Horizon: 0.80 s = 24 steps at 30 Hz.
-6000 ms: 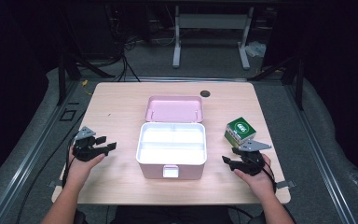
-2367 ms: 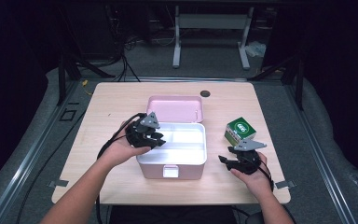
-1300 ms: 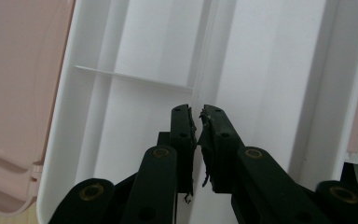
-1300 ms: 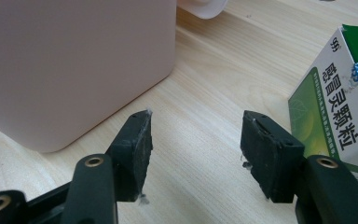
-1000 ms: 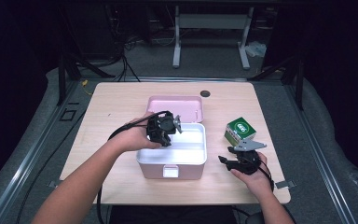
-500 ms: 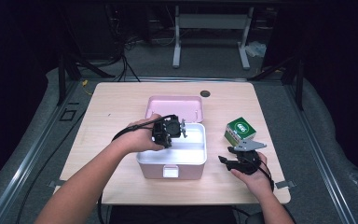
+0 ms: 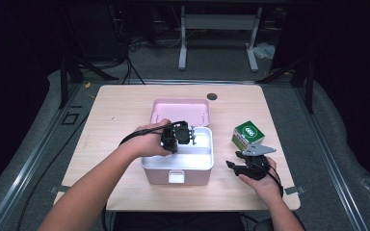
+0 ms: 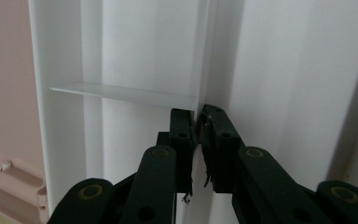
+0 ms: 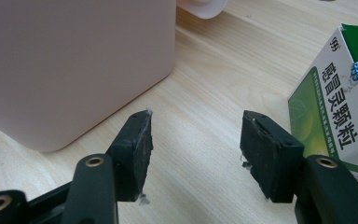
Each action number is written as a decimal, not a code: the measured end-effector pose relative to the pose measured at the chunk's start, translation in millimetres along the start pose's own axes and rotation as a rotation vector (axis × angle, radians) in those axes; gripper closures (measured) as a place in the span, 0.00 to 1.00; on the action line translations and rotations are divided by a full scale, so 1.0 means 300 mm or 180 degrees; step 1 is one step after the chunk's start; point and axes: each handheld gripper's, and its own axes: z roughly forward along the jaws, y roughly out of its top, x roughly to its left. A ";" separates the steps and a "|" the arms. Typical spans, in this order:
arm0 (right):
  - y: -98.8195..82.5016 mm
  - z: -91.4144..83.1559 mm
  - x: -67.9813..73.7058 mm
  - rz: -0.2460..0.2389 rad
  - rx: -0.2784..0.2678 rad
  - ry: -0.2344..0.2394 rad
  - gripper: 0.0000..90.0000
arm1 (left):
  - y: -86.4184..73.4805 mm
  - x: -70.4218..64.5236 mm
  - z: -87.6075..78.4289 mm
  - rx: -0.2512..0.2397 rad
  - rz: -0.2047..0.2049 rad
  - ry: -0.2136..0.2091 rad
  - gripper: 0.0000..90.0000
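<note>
A pink box [image 7: 176, 175] stands open at mid-table, its lid [image 7: 180, 111] tipped back. A white tray [image 7: 203, 150] sits inside it. My left gripper [image 7: 188, 137] reaches into the tray from the left. Its jaws have just been closing, and in the left gripper view [image 8: 198, 126] the pads pinch a thin upright white divider [image 8: 204, 56] of the tray. My right gripper [image 7: 233, 166] rests on the table to the right of the box, open and empty [image 9: 196, 149]. A green carton [image 7: 248, 134] stands just beyond it, close to the right jaw [image 9: 340, 102].
The pink box wall [image 9: 74, 60] rises close to my right gripper's left jaw. A small dark round spot [image 7: 212, 96] marks the table's far edge. Bare wooden table [image 7: 111, 120] lies left of the box. Dark floor and metal stands surround the table.
My left gripper came from the table's left side over the box and into the tray, then edged slightly right. The right gripper has stayed put.
</note>
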 end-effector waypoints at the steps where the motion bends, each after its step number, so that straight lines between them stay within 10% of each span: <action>1: 0.000 0.000 0.000 0.0001 0.0001 0.0001 0.48 | 0.001 0.000 0.000 0.0013 0.0009 0.0005 0.91; 24: 0.001 0.007 0.002 -0.0029 0.0033 0.0012 0.48 | 0.009 0.020 -0.001 0.0085 0.0215 -0.0147 0.95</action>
